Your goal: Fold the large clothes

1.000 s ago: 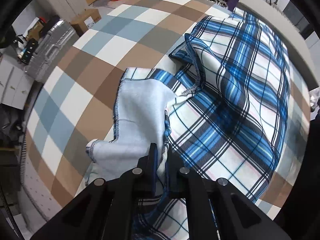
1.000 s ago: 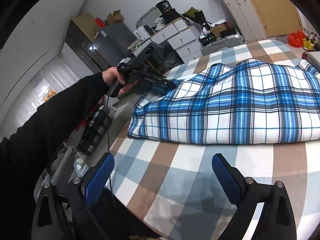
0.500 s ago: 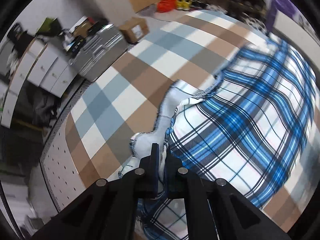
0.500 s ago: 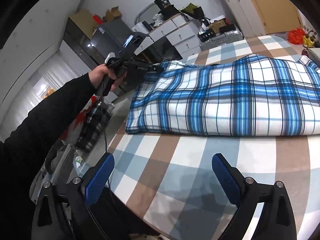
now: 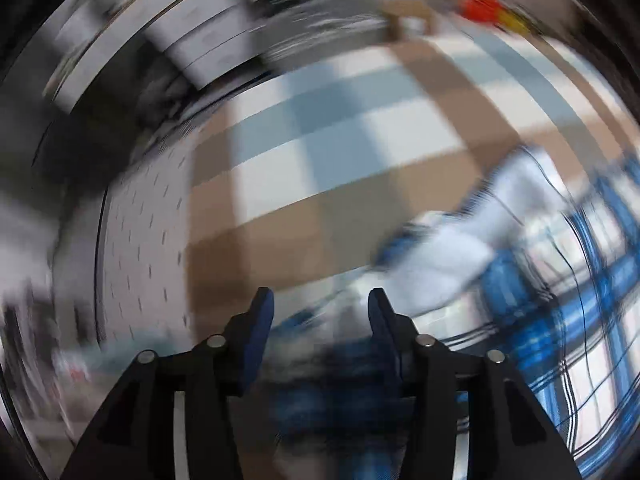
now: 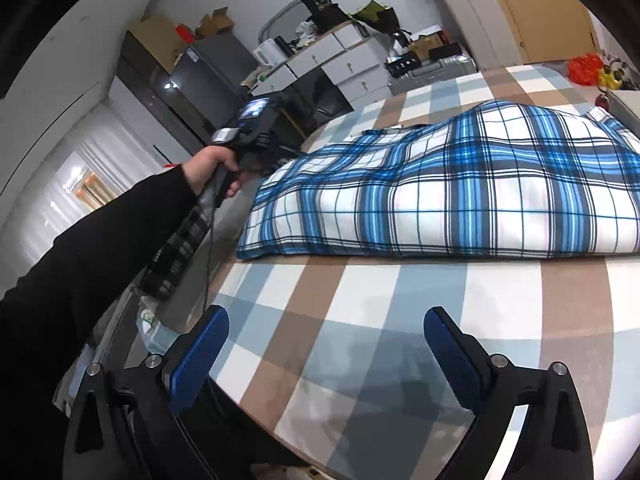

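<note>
We read this as a lived-in bedroom doubling as storage: a bed (image 6: pixel 400 320) with a brown, blue and white checked cover fills the near side, with a blue plaid garment (image 6: pixel 460 200) spread on it. Behind it we see white drawer units (image 6: pixel 348 66) piled with clutter, a silver suitcase (image 6: pixel 432 74), a dark small fridge (image 6: pixel 208 76) with cardboard boxes (image 6: pixel 160 38) on top, and a white wardrobe (image 6: pixel 468 8) beside a tan door. At far left we make out a curtained window (image 6: pixel 80 184); the left wrist view is too blurred to add more.
</note>
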Demonstrator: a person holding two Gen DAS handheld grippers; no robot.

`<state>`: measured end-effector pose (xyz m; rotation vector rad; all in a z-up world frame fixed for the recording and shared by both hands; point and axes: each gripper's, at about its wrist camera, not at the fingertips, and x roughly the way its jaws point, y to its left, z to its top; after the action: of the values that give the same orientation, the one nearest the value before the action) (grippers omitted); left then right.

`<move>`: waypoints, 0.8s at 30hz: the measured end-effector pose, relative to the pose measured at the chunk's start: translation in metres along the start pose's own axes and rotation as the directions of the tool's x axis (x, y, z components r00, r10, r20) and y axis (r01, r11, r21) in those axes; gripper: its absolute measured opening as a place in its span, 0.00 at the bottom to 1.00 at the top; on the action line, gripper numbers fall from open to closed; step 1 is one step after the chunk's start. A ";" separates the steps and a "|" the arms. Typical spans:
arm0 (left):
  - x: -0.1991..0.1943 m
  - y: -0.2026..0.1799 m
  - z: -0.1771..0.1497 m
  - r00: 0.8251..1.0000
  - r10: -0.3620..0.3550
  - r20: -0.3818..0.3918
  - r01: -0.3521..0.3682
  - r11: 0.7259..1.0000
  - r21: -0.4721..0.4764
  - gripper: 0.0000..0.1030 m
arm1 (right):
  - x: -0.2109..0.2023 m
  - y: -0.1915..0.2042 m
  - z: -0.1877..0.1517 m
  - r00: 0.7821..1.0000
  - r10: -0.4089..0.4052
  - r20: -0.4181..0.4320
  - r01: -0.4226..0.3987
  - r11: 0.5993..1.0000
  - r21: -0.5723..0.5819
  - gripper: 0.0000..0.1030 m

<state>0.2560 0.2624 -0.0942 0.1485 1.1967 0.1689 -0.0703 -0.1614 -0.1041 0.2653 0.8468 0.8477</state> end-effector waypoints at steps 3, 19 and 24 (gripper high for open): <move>-0.028 0.007 -0.013 0.999 -0.020 0.032 0.022 0.999 -0.050 0.42 | -0.002 -0.001 0.001 1.000 -0.017 0.011 0.016 1.000 0.009 0.96; -0.030 -0.085 -0.083 0.971 -0.227 0.072 0.220 0.971 0.094 0.70 | 0.099 -0.066 0.139 0.784 -0.580 -0.219 0.557 0.814 -0.162 1.00; -0.030 -0.076 -0.089 0.960 -0.259 0.105 0.254 0.965 0.063 0.71 | 0.132 -0.089 0.119 0.703 -0.646 -0.298 0.575 0.762 -0.298 1.00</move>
<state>0.1667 0.1837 -0.1142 0.0436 1.0965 -0.0960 0.1165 -0.1077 -0.1450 -0.3631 1.1288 0.3282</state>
